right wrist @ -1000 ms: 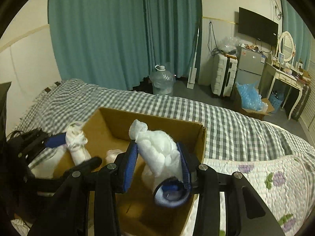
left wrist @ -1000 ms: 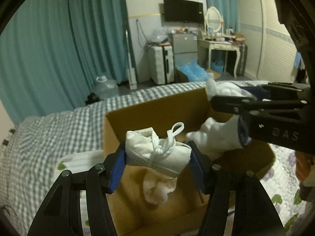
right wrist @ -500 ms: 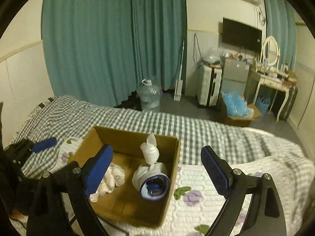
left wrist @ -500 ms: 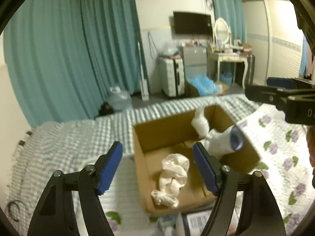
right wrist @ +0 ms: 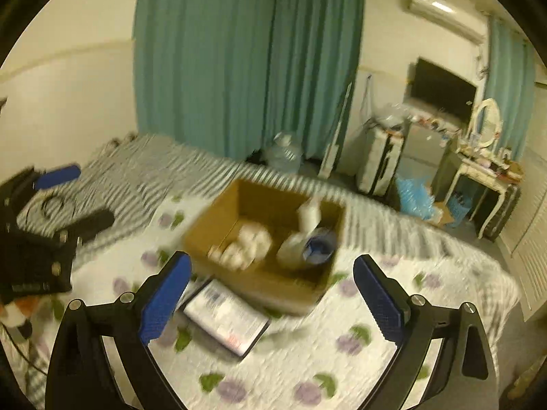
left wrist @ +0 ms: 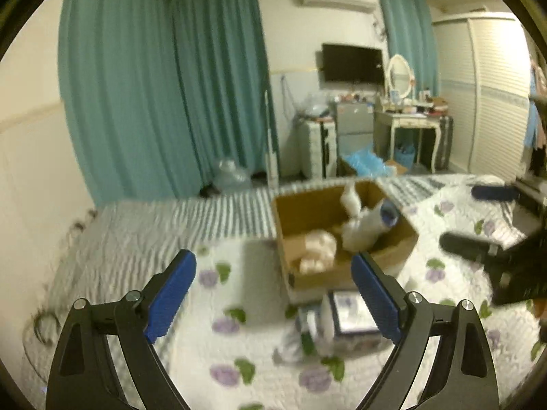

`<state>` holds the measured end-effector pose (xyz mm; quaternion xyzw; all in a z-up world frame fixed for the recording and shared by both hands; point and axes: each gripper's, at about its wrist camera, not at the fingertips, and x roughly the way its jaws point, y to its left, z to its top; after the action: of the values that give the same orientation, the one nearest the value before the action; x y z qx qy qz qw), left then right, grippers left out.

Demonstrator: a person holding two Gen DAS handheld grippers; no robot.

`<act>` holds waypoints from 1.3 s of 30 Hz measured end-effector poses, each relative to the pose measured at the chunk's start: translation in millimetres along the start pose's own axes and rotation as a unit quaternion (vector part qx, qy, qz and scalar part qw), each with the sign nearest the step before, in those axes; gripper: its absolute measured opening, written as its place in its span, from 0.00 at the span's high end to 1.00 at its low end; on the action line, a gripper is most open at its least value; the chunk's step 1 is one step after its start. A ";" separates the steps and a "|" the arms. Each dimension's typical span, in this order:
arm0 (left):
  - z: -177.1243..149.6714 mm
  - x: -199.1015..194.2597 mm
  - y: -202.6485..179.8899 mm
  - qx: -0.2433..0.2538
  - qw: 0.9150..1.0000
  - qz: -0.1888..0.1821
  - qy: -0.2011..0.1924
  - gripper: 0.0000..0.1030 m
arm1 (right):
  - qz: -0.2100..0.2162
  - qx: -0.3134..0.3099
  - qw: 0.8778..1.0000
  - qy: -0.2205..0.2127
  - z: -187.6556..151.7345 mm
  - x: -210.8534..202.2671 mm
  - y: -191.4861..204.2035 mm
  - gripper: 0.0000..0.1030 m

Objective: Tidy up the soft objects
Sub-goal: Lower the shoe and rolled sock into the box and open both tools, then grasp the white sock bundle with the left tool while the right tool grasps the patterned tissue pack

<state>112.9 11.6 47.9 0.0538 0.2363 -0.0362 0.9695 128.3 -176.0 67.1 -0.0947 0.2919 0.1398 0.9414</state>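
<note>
Cardboard box [left wrist: 345, 239] sits on the floral quilt [left wrist: 239, 341] near the bed's far edge. Inside it: cream bundled cloth [left wrist: 316, 251] toward the left wall, white soft item with blue opening [left wrist: 367, 223] toward the right. Flat printed packet [right wrist: 224, 317] lies just beside the box's near wall. Left gripper [left wrist: 273, 294] spread wide, holding nothing. Right gripper [right wrist: 270, 297] also spread wide, holding nothing. Frames blurry.

1 box [right wrist: 254, 287], 2 soft items [right wrist: 249, 244]
</note>
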 end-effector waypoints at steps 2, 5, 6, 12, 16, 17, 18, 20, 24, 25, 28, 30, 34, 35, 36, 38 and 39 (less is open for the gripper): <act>-18.2 9.0 3.6 -0.016 1.000 -0.003 0.019 0.09 | 0.015 -0.005 1.000 0.014 -25.5 15.8 13.4 0.07; -50.6 30.9 6.9 -0.030 0.999 0.002 0.044 0.09 | 0.058 0.010 0.998 0.036 -58.1 46.1 28.2 0.07; -61.6 39.3 6.7 -0.027 0.998 0.005 0.052 0.09 | 0.066 0.010 0.997 0.047 -68.4 58.9 33.2 0.07; -114.2 77.0 10.9 -0.022 0.993 0.017 0.117 0.09 | 0.067 -0.025 0.993 0.094 -104.9 113.9 54.7 0.07; -119.0 94.5 8.3 -0.005 0.991 0.019 0.131 0.09 | 0.081 -0.020 0.988 0.127 -120.4 144.8 58.1 0.06; -118.8 96.4 7.5 -0.004 0.991 0.014 0.132 0.09 | 0.072 -0.025 0.989 0.126 -123.0 148.9 59.4 0.06; -118.2 97.6 6.6 -0.003 0.991 0.011 0.132 0.09 | 0.070 -0.027 0.989 0.127 -123.1 152.9 59.7 0.06; -119.2 99.7 2.9 0.004 0.991 0.006 0.133 0.09 | 0.067 -0.027 0.989 0.130 -123.0 158.0 58.8 0.06; -123.9 102.8 -12.3 0.033 0.990 -0.004 0.140 0.09 | 0.053 -0.025 0.990 0.130 -123.0 158.6 53.3 0.23; -125.4 104.2 -15.6 0.040 0.989 -0.007 0.142 0.09 | 0.054 -0.020 0.990 0.128 -122.5 157.7 51.3 0.28; -129.6 109.7 -23.6 0.055 0.987 -0.016 0.151 0.09 | 0.058 -0.005 0.991 0.121 -120.8 151.5 44.8 0.42; -132.1 115.3 -26.3 0.056 0.986 -0.033 0.156 0.09 | 0.055 -0.010 0.992 0.115 -118.9 143.5 45.5 0.48; -133.5 128.9 -28.4 0.044 0.984 -0.048 0.166 0.09 | 0.057 -0.001 0.993 0.102 -116.0 128.7 40.7 0.52; -132.8 131.4 -28.1 0.037 0.984 -0.055 0.165 0.11 | 0.057 0.000 0.993 0.101 -116.0 126.8 40.3 0.52; -132.2 134.7 -26.9 0.028 0.984 -0.061 0.165 0.11 | 0.052 -0.003 0.994 0.099 -115.9 123.7 39.2 0.52; -131.5 140.2 -24.4 0.013 0.983 -0.072 0.167 0.18 | 0.049 -0.002 0.994 0.097 -116.0 119.7 36.5 0.52; -130.9 142.9 -23.2 0.007 0.982 -0.079 0.169 0.26 | 0.050 0.002 0.994 0.095 -116.0 118.4 34.7 0.52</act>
<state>177.8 -1.9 -135.7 0.0467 0.3999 -0.1047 0.9094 150.2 -148.9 -98.6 -0.0906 0.3852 0.1761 0.9013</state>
